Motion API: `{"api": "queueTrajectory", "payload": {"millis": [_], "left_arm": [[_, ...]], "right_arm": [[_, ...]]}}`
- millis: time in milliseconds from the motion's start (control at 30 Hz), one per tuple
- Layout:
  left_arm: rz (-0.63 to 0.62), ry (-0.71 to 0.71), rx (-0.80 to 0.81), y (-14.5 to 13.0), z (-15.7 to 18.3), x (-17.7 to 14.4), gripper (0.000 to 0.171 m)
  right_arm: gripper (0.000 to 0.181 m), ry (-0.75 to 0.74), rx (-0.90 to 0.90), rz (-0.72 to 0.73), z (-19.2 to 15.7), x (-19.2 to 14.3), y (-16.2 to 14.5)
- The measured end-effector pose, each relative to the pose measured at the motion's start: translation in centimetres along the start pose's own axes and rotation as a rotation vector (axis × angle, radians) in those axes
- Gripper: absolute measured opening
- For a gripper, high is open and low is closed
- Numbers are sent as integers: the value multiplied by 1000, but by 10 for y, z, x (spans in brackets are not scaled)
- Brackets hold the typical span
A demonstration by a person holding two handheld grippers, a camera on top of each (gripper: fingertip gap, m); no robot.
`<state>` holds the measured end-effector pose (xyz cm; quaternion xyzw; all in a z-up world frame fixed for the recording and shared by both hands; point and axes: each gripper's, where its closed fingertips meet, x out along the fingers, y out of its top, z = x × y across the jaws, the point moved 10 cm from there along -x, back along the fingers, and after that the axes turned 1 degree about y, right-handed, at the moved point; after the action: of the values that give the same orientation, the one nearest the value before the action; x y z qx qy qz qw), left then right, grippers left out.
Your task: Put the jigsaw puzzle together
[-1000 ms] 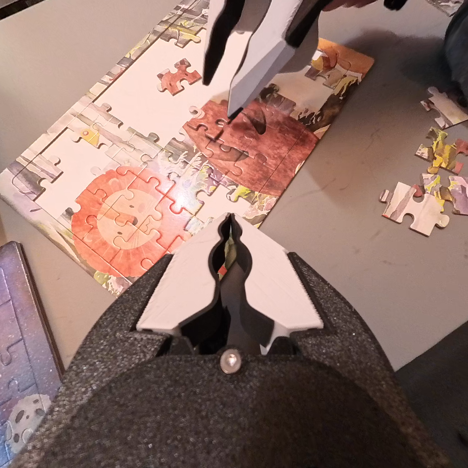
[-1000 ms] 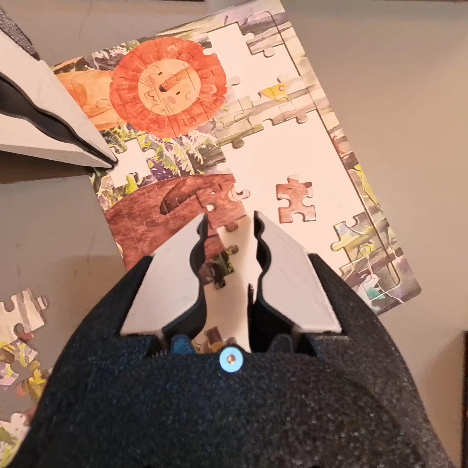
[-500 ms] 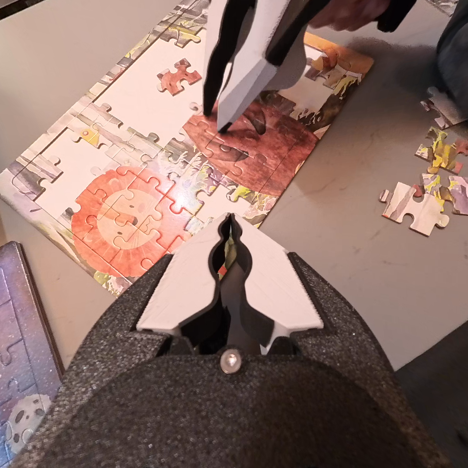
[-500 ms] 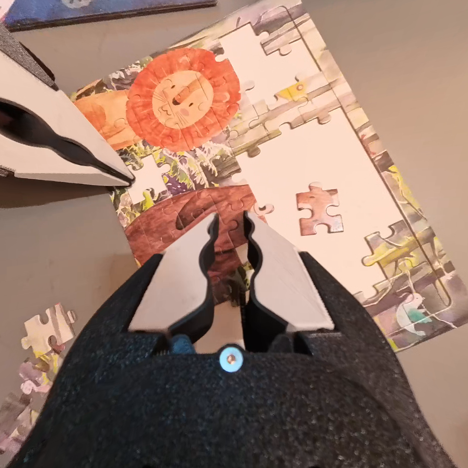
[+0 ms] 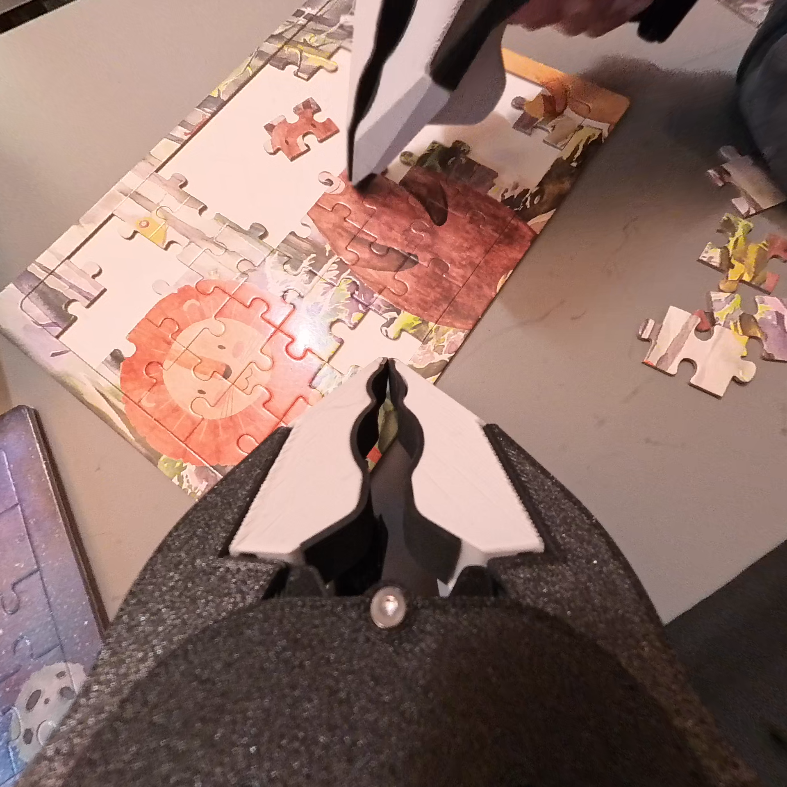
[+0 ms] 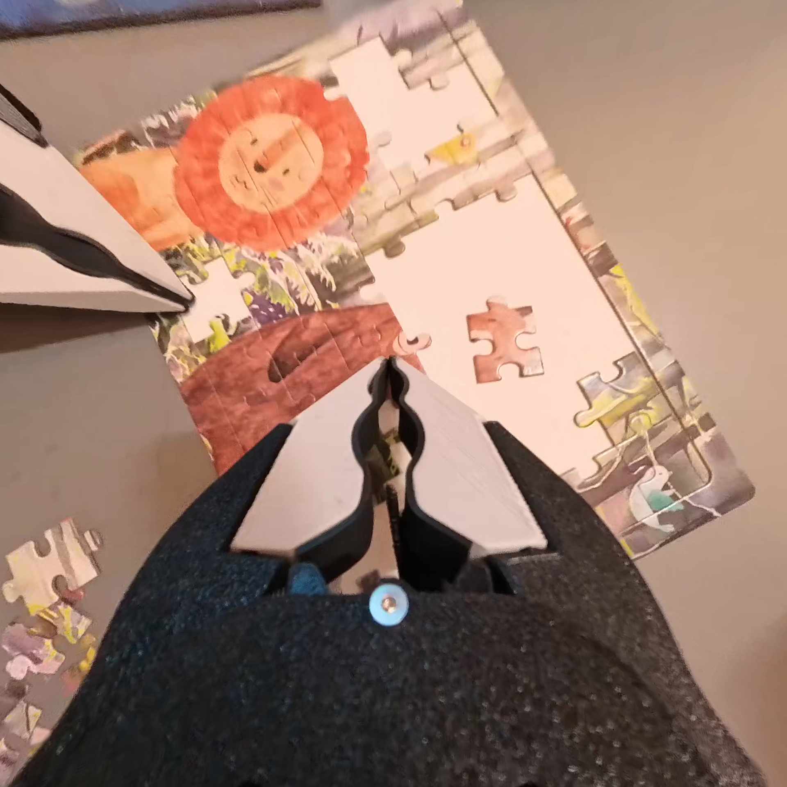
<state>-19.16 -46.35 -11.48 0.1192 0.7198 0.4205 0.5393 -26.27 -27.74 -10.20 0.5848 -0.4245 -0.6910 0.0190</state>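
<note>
The puzzle board (image 5: 238,140) lies on the grey table, partly filled, with a red-maned lion (image 5: 200,370) and a brown animal (image 5: 426,264) put together. A loose brown piece (image 5: 300,130) lies on the bare white part of the board; it also shows in the right wrist view (image 6: 504,345). My right gripper (image 6: 389,362) is shut, and its tips touch the brown animal's edge, as the left wrist view (image 5: 360,181) shows. My left gripper (image 5: 387,362) is shut and sits at the board's near edge by an empty slot. It also shows in the right wrist view (image 6: 185,300).
Several loose pieces (image 5: 698,353) lie on the table to the right of the board; they also show in the right wrist view (image 6: 47,562). A dark blue puzzle board (image 5: 25,532) lies at the left. A person's hand (image 5: 566,17) holds the right gripper. Across from one pair of fingers to the other is roughly 10 cm. To reach the loose brown piece (image 5: 300,130) in a straight line is about 5 cm for my right fingers, about 15 cm for my left. The right camera catches it too, in the right wrist view (image 6: 501,341). My left gripper's tips are some 9 cm from the red-maned lion (image 5: 200,370). It is also in sight in the right wrist view (image 6: 273,145).
My right gripper's jaws have closed from open to shut over the brown animal, and its tips have shifted to that animal's far edge. My left gripper has not moved.
</note>
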Motion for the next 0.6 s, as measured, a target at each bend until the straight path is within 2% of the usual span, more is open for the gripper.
{"api": "queueTrajectory", "payload": {"millis": [67,167,233,300,400,467,600], "left_arm": [[0,-1,-2,0,0,0,0],[0,0,-18,0,-2,0,0],[0,12,-36,0,-4,0,0],[4,20,-39,0,-5,-1,0],[14,18,-36,0,-4,-1,0],[5,24,-28,0,-3,0,0],[1,29,-6,0,-1,0,0]], "right_arm": [[0,-19,8,-13,3,-3,0],[5,-151,27,31,16,-13,3],[18,-196,60,43,25,-14,-3],[47,-225,104,31,33,-11,-10],[45,-224,105,76,40,-8,-13],[38,-167,102,76,42,-4,-13],[38,-142,117,86,49,-1,-9]]}}
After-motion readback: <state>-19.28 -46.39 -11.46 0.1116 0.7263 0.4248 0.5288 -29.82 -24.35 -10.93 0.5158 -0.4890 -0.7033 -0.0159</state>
